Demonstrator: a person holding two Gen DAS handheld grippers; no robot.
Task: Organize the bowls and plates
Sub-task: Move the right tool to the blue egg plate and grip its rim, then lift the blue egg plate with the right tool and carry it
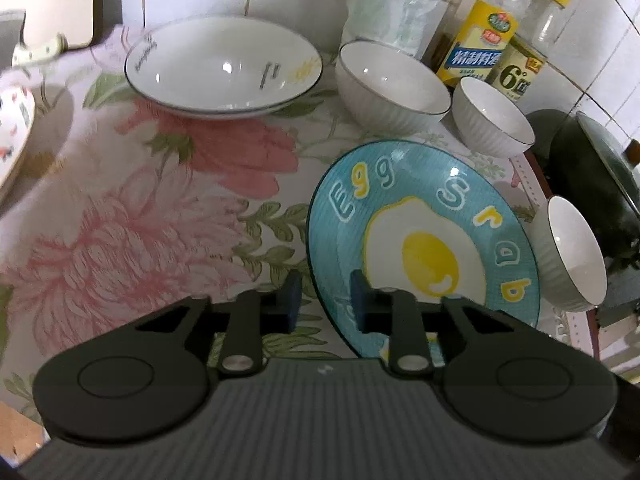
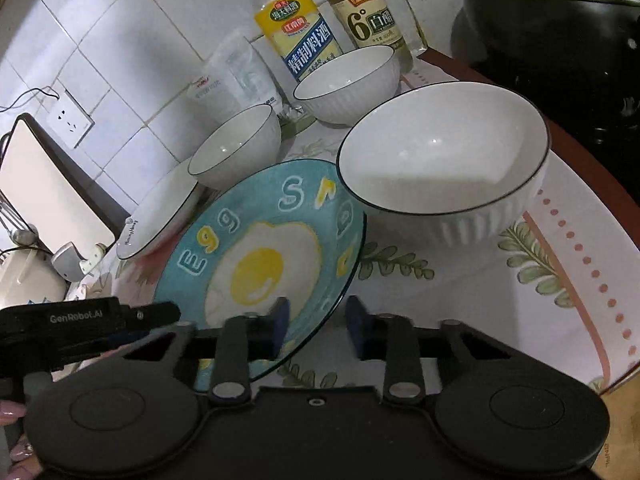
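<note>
— Turquoise plate, the one with the fried egg; where is it?
— On the flowered cloth of the bench, between a ribbed white bowl to its right and a stack of shallow white plates further back; two more white bowls stand behind it, in front of the bottles.
— And the left gripper?
— Its jaws are drawn narrow and straddle the plate's near rim, one pad over the glaze, one over the cloth; I cannot tell whether they press on it.
— The right gripper?
— Much the same at the plate's other edge; narrow jaws, rim between them; pressing or not, I cannot tell.
</note>
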